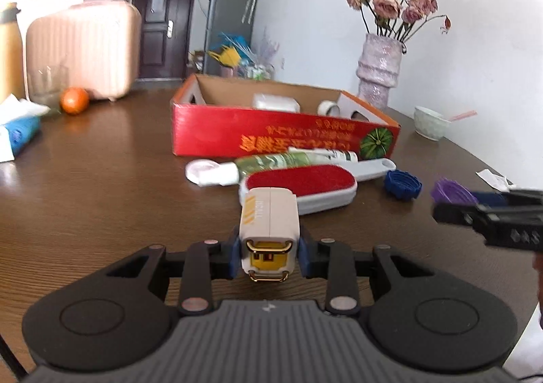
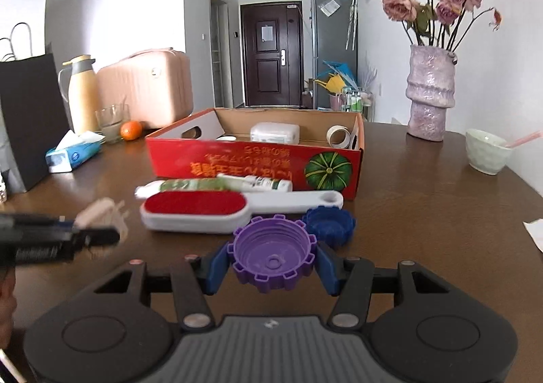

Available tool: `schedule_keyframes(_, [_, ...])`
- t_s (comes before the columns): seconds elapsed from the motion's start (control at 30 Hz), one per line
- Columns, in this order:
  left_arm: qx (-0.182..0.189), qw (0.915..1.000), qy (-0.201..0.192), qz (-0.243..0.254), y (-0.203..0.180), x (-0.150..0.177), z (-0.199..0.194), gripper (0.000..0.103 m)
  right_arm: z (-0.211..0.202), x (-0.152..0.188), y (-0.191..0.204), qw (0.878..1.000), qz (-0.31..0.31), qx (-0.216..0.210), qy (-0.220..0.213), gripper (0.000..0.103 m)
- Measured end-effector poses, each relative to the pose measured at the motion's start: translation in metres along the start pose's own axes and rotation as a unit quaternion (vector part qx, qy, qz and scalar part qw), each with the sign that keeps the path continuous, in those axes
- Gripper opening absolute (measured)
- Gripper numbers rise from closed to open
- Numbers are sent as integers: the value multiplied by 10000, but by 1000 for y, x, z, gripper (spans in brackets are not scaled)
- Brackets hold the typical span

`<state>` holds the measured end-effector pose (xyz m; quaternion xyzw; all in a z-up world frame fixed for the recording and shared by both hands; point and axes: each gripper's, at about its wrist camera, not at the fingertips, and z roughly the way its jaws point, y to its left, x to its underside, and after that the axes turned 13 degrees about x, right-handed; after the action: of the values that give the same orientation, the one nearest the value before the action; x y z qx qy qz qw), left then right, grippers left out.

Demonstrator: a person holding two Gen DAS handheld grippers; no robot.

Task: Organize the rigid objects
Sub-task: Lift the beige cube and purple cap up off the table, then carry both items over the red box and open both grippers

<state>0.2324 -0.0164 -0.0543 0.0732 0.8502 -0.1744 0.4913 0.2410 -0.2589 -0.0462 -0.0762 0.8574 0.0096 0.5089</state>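
My left gripper [image 1: 269, 249] is shut on a small beige case with a gold clasp [image 1: 269, 213], held just above the brown table. The case shows blurred in the right wrist view [image 2: 98, 210], beside the left gripper [image 2: 98, 235]. My right gripper [image 2: 273, 264] is shut on a purple toothed cap [image 2: 273, 255], with the blue pads against its sides. A blue toothed cap [image 2: 331, 223] lies just beyond it. A red-faced lint brush [image 2: 195, 205] and a green-and-white tube [image 2: 220, 184] lie in front of the red cardboard box [image 2: 237, 159], which holds a white container and a tape roll.
A pink vase of dried roses [image 2: 429, 94] and a pale bowl [image 2: 487, 152] stand at the back right. On the left are a tissue pack [image 2: 73, 154], an orange [image 2: 130, 130], a glass, a thermos, a pink suitcase and a black bag [image 2: 27, 118]. Paper lies at the right edge.
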Motion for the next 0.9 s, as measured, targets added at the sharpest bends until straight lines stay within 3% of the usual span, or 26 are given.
schedule_keyframes(0.63, [12, 9965, -809, 213, -18, -13, -79, 32, -80, 6, -6, 9965, 424, 139, -708, 54])
schedule_keyframes(0.77, [49, 9946, -960, 399, -18, -42, -80, 32, -83, -16, -12, 9940, 538, 139, -945, 54])
schedule_keyframes(0.9, [345, 9927, -1110, 337, -5, -93, -74, 32, -73, -53, -24, 9927, 597, 12, -1049, 54])
